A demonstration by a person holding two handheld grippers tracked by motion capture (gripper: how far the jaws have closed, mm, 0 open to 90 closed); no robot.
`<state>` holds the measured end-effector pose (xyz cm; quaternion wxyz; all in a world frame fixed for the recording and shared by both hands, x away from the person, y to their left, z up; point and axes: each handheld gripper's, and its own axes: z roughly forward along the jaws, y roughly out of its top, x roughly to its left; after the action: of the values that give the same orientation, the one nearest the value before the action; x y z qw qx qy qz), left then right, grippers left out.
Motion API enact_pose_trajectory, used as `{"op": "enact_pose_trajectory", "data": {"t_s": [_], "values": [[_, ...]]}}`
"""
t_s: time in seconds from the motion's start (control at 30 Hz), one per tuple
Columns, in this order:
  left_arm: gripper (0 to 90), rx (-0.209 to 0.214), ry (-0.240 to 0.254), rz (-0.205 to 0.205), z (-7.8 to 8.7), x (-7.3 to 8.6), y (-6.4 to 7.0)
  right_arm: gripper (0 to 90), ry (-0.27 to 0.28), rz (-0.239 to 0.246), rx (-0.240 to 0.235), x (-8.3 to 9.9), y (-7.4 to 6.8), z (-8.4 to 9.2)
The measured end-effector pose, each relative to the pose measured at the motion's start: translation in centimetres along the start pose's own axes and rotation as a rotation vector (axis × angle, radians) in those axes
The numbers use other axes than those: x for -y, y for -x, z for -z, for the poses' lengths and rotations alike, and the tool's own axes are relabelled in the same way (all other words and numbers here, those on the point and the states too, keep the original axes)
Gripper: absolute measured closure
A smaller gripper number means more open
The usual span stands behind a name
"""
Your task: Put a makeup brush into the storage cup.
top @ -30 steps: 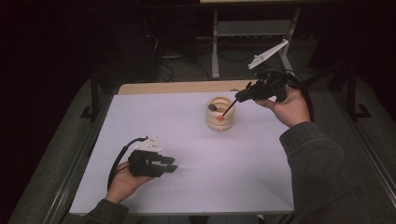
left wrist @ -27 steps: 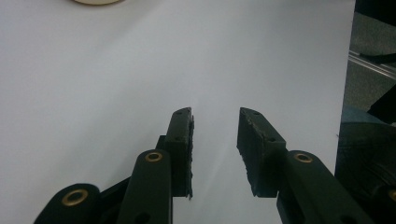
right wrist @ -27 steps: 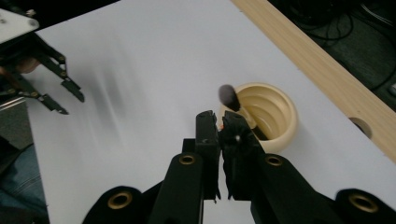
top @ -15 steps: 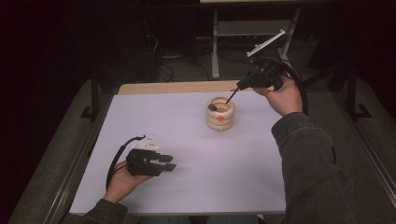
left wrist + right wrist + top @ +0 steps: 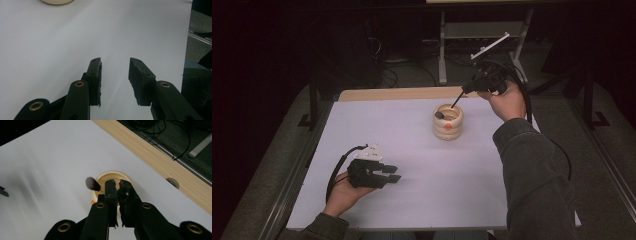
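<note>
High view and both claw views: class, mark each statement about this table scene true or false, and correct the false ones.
1. The left claw rests low over the white table with its jaws apart. True.
2. The right claw grips a thin tool with a dark rounded tip. True.
3. The ribbed wooden pot lies tipped on its side. False: it stands upright.
4. The left claw holds the pot. False: it holds nothing and is well away from the pot.
5. Something orange sits inside the pot. True.
</note>
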<state>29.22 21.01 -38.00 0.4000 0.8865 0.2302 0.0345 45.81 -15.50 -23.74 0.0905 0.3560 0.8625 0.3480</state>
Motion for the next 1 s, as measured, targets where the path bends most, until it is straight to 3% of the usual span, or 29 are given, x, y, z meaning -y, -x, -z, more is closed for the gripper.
{"op": "enact_pose_trajectory", "data": {"t_s": [0.47,0.6,0.73,1.0], "values": [[59.9,-0.007,-0.010,0.002,0.0,0.2,-0.2,83.9,-0.023,-0.009,0.018,-0.3,0.4,-2.3],[58.5,-0.011,-0.017,0.004,-0.1,0.3,-0.2,83.9,-0.008,-0.016,0.009,-0.2,0.2,-2.7],[57.8,-0.017,-0.017,0.003,0.0,0.3,-0.3,83.9,-0.018,-0.007,0.018,-0.1,0.0,-3.6],[56.7,-0.022,-0.021,0.007,-0.1,0.3,-0.3,83.9,-0.014,-0.033,0.029,0.7,0.3,-4.5]]}}
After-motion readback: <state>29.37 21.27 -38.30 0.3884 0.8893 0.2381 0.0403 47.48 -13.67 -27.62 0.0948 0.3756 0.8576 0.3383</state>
